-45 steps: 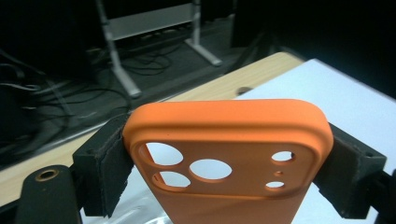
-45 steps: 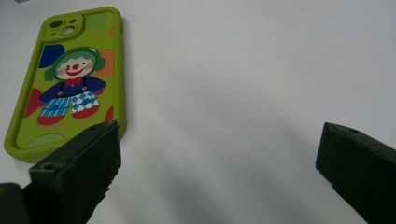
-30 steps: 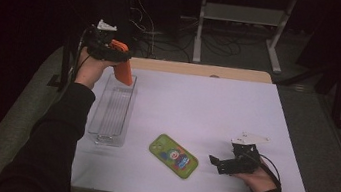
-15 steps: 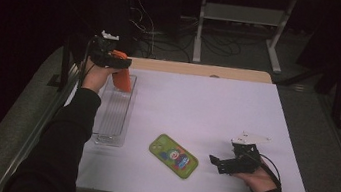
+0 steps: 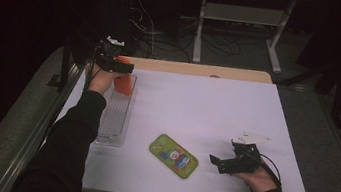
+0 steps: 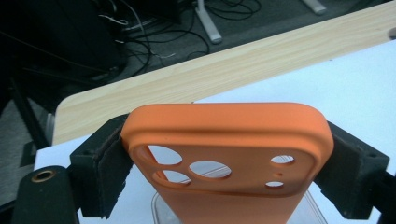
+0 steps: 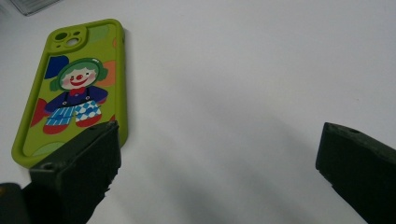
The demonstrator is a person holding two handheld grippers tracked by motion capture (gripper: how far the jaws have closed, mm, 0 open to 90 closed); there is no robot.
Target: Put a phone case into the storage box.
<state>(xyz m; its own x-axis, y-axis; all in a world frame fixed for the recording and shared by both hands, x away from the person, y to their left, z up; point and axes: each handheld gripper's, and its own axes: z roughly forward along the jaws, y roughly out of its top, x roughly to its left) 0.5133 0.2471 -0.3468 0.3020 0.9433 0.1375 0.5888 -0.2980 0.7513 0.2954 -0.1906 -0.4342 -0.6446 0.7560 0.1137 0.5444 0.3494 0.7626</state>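
An orange phone case with camera cut-outs hangs over the far end of a clear plastic tray at the table's left side. My left gripper grips it by its two long edges. In the left gripper view both pads touch the orange phone case, and the jaws have just been opening a little with the case still between them. A green phone case with a clown picture lies flat near the front. My right gripper rests just right of it, open and holding nothing. The right gripper view has the green phone case beside the left jaw.
The white table top has a wooden strip along its far edge. Cables and a metal stand sit on the dark floor beyond. The tray's rim shows beneath the orange case.
My left hand has come down with the orange case, from above the table's far left corner to just over the tray's far end. The right gripper and green case have stayed put.
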